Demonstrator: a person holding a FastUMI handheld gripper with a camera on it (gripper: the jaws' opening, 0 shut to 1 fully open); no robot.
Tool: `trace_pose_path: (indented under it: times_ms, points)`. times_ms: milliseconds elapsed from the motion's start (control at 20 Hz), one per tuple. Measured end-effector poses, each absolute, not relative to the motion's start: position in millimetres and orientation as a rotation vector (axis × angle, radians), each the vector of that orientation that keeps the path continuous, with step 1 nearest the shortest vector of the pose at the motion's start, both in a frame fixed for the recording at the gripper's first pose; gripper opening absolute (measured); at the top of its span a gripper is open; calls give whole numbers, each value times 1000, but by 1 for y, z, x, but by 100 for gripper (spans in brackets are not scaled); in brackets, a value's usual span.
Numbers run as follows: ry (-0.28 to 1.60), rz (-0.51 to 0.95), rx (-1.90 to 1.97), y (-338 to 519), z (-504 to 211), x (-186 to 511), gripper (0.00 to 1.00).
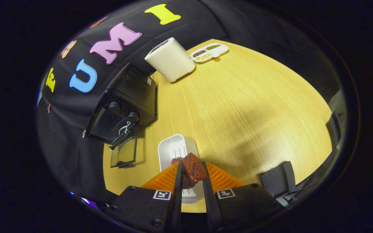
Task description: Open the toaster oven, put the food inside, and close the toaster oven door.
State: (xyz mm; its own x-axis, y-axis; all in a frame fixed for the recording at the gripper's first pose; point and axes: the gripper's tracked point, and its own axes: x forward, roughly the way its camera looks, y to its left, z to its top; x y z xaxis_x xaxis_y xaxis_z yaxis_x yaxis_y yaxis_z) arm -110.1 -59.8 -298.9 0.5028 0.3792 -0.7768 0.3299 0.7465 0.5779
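Meat (pixel 193 171), reddish-brown, pinched between both fingers of our gripper (pixel 191 168) above the white tray (pixel 173 149) on the wooden table (pixel 244 106); we list the black toaster oven (pixel 125 103) beyond, door (pixel 125 155) dropped open, near a white box (pixel 171 60).

Matt wood-grain table (pixel 238 106), glossy glazed meat (pixel 193 170), white plastic tray (pixel 173 147)
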Motion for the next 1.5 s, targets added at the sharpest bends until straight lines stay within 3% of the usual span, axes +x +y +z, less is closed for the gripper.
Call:
trace_pose_path:
  times_ms: [50,200,300,750,1050,1500]
  points:
    - [1069,34,809,-58,-298,-109,36]
    - [1048,37,866,-56,-288,-104,17]
    - [1030,49,814,-56,-285,-103,14]
    - [863,86,776,-47,-204,-83,12]
    - [735,125,969,62,-161,-64,12]
    - [563,76,1161,190,-187,9,12]
